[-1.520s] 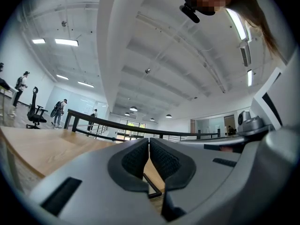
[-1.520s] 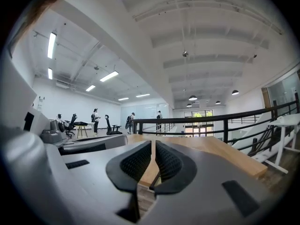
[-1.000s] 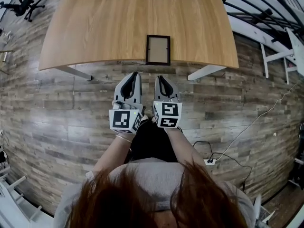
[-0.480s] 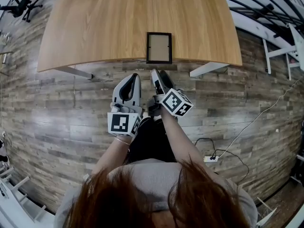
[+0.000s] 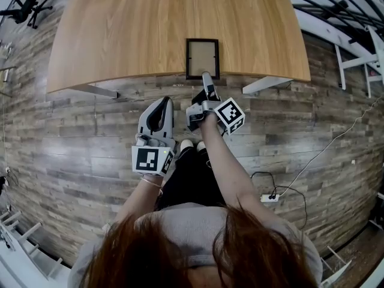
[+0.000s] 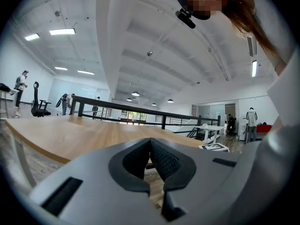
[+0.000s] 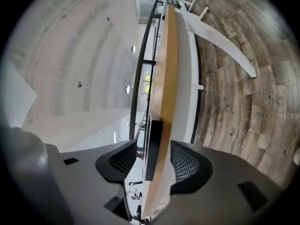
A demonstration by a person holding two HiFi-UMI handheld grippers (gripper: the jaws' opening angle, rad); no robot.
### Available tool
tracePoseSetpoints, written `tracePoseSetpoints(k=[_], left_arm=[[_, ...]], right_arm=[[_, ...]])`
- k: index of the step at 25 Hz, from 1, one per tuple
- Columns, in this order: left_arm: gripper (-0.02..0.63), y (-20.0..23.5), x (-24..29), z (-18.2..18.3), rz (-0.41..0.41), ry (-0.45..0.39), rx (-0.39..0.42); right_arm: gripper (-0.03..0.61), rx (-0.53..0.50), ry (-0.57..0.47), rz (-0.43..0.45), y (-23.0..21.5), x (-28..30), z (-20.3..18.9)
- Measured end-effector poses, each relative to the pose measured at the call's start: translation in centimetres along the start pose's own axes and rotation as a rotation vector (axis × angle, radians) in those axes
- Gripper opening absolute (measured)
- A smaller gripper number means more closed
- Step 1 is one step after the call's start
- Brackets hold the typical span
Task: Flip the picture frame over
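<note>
A small picture frame (image 5: 202,57) lies flat on a light wooden table (image 5: 150,29), right at the table's near edge and about midway along it. The frame is a rectangle with its short side toward the person. It has a thin black border around a dull tan panel. Whether the panel is the front or the back cannot be told.

The right gripper (image 5: 207,78) is rolled onto its side, and its tips reach the table edge just below the frame. Its own view shows the jaws standing fairly wide, one above the table and one below it. The dark edge of the frame and the edge of the tabletop sit between them. Neither pad presses on the frame, and a gap shows on each side.

The left gripper (image 5: 165,99) hangs back over the plank floor (image 5: 72,137), short of the table and just beside the right one. Its jaw tips meet, with nothing between them.
</note>
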State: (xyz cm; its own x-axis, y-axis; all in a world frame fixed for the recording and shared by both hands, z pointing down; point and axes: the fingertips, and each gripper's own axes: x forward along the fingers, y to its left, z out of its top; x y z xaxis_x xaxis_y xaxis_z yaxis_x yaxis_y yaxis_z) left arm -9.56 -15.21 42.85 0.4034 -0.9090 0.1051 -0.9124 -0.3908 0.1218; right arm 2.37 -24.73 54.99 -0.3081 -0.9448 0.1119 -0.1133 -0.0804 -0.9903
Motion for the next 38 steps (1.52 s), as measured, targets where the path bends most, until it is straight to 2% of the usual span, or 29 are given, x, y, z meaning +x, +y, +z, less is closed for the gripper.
tracePoseSetpoints(k=[9,11,12,20,26,34,36,38], left_arm=[[0.006,0.2,0.1,-0.5,-0.020,0.015,-0.009],[0.006,0.2,0.1,-0.4,-0.025,0.013,-0.009],[0.006,0.2,0.1,-0.4,-0.027,0.013,-0.010],[0.006,-0.2,0.2,0.0,-0.035,0.006,-0.008],[0.006,-0.2,0.4,-0.1,-0.029,0.009,-0.011],[0.006,0.2,0.8,0.7,-0.017,-0.015,-0.031],[0.006,0.1,0.9,0.9,-0.016,-0.018,-0.029],[0.006,-0.1,1.1,1.1,-0.020,-0.019,-0.028]], right_arm=[[0.202,0.040,-0.031,0.013,-0.3,1.4,0.5],[0.098,0.050,-0.060,0.008,-0.5,1.2,1.0],[0.087,0.056,-0.070,0.008,-0.5,1.1,1.2],[0.081,0.098,-0.113,0.000,-0.4,0.2,1.2],[0.081,0.057,-0.151,-0.012,0.4,-0.8,1.8],[0.081,-0.139,-0.149,-0.036,2.5,-2.0,3.8],[0.081,-0.243,-0.148,-0.066,3.3,-2.2,4.6],[0.081,-0.412,-0.132,-0.092,4.3,-2.1,5.0]])
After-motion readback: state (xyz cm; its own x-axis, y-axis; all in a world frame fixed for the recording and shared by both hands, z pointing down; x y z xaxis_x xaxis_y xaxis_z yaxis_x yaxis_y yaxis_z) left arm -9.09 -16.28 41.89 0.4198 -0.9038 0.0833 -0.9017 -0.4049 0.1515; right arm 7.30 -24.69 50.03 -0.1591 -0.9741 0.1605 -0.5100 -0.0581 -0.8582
